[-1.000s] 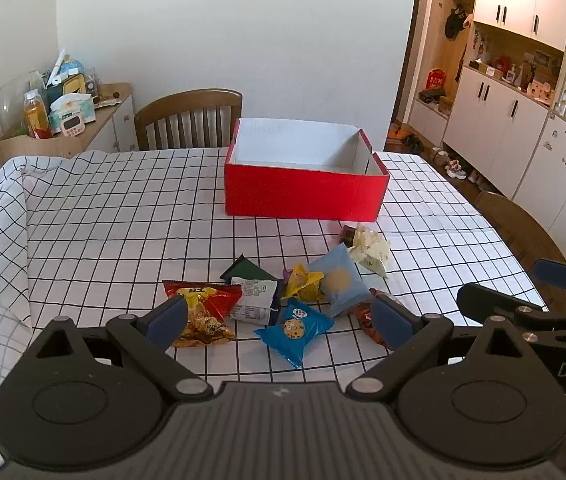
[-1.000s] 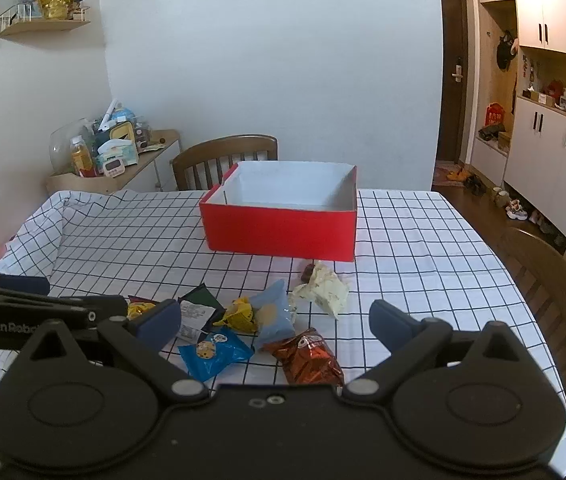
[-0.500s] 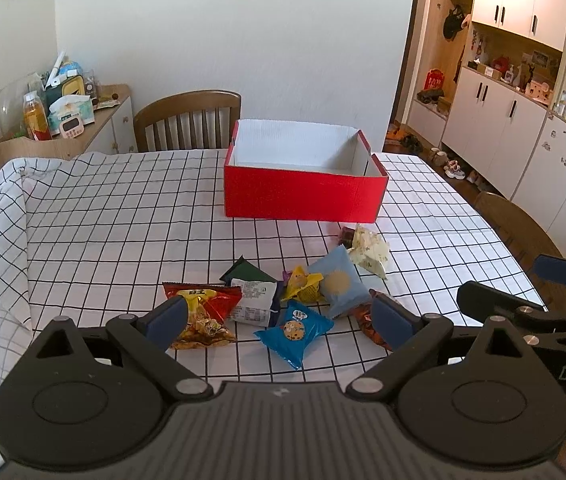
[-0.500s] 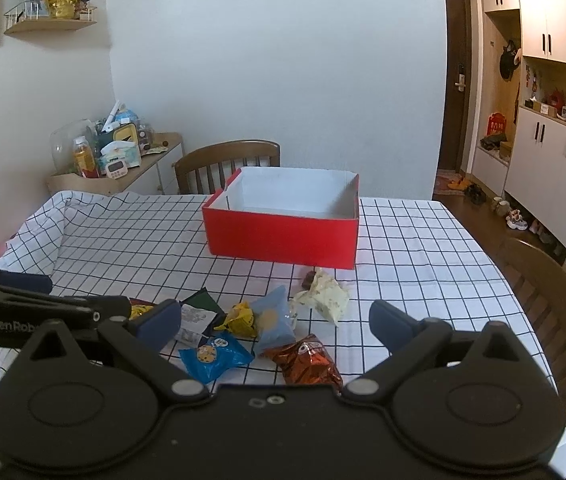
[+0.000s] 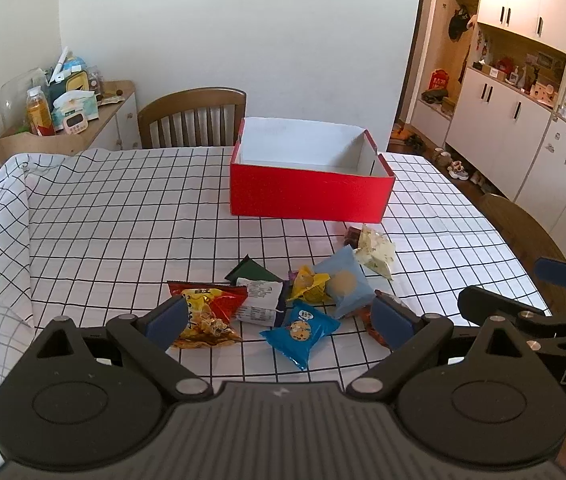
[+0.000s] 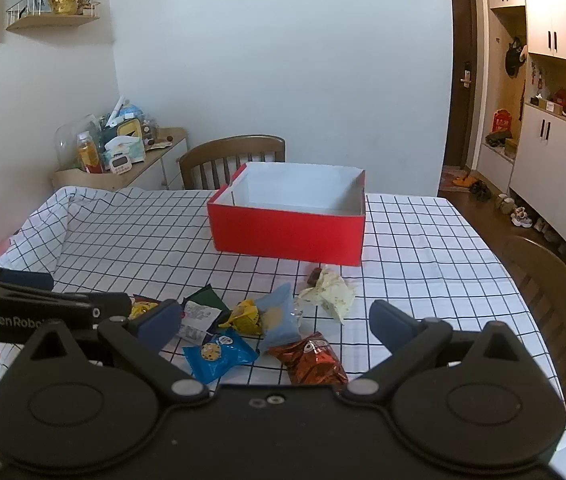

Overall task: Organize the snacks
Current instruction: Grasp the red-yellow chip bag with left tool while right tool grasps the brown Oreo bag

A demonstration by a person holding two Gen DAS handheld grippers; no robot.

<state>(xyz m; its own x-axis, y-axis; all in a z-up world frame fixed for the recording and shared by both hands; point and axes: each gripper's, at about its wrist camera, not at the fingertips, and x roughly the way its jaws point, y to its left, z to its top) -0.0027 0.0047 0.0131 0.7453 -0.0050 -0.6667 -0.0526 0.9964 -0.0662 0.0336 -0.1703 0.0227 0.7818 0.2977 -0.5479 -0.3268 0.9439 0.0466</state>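
Both grippers, left [image 5: 281, 316] and right [image 6: 275, 322], hover spread wide and empty over small snack packets [image 5: 299, 330] heaped on the checked tablecloth [image 5: 123, 220], red box [image 5: 311, 196] at twelve o'clock; light, crinkly, slippery, best pinched across a sealed edge.

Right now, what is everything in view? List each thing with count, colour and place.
box: 1, red outside, white inside, open, mid-table.
snack packets: about nine; blue, pale blue, yellow, red, green, white, cream, copper, brown; clustered before the box.
tablecloth: 1, white with black grid, covering the table.
chairs: 2, wooden, far side and right.
side cabinet: 1, cluttered, left wall.
left gripper: open above the packets.
right gripper: open above the packets.
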